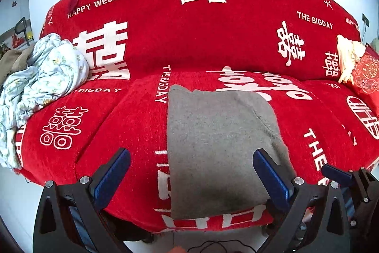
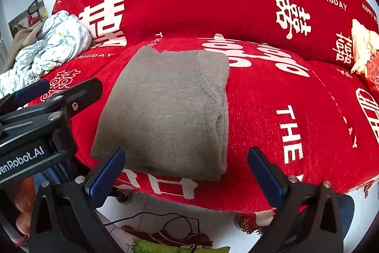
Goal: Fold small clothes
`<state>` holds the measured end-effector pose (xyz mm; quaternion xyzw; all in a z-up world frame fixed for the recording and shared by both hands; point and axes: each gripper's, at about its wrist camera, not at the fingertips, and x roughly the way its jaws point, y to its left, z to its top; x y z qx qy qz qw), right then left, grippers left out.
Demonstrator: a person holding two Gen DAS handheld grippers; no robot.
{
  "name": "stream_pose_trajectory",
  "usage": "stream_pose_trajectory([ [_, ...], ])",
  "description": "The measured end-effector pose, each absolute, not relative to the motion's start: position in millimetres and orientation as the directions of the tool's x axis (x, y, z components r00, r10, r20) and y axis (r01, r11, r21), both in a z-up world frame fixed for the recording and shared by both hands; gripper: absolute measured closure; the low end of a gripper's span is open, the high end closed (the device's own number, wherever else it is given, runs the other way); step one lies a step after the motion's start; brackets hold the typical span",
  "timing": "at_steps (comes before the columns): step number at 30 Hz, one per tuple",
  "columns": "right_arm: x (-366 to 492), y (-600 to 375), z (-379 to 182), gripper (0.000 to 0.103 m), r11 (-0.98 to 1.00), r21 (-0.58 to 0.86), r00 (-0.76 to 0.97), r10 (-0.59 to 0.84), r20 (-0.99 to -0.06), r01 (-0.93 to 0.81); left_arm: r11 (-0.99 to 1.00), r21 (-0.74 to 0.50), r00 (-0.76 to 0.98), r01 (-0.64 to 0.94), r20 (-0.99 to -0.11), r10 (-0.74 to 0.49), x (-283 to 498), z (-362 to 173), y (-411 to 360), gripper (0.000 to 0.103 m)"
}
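A grey garment (image 1: 218, 148) (image 2: 168, 110) lies folded into a flat rectangle on the middle seat cushion of a red sofa (image 1: 184, 39) (image 2: 272, 91). In the left wrist view my left gripper (image 1: 191, 166) hangs open over the garment's near edge, its blue pads apart and touching nothing. In the right wrist view my right gripper (image 2: 187, 167) is also wide open just in front of the fold's near edge, with nothing gripped. The left gripper (image 2: 45, 96) shows at the left of the right wrist view, and the right gripper's finger (image 1: 336, 173) pokes in at the right of the left wrist view.
A crumpled pale floral cloth pile (image 1: 45, 77) (image 2: 52, 46) sits on the sofa's left seat. A cream item and red embroidered cushion (image 1: 360, 70) lie at the right end. Below the sofa front are white floor, a black cable (image 2: 165, 222) and a patterned mat (image 2: 165, 241).
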<state>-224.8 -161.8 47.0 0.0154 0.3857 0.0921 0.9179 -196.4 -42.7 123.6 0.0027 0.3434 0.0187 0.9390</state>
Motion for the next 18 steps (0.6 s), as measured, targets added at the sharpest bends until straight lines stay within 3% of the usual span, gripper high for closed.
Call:
stream_pose_trajectory([
  [18,-231,-164,49,0.000,0.987,0.081,0.705,0.155,-0.692,-0.138,0.993,0.001,0.752,-0.117,-0.653,0.089,-200,117,-29,0.000],
])
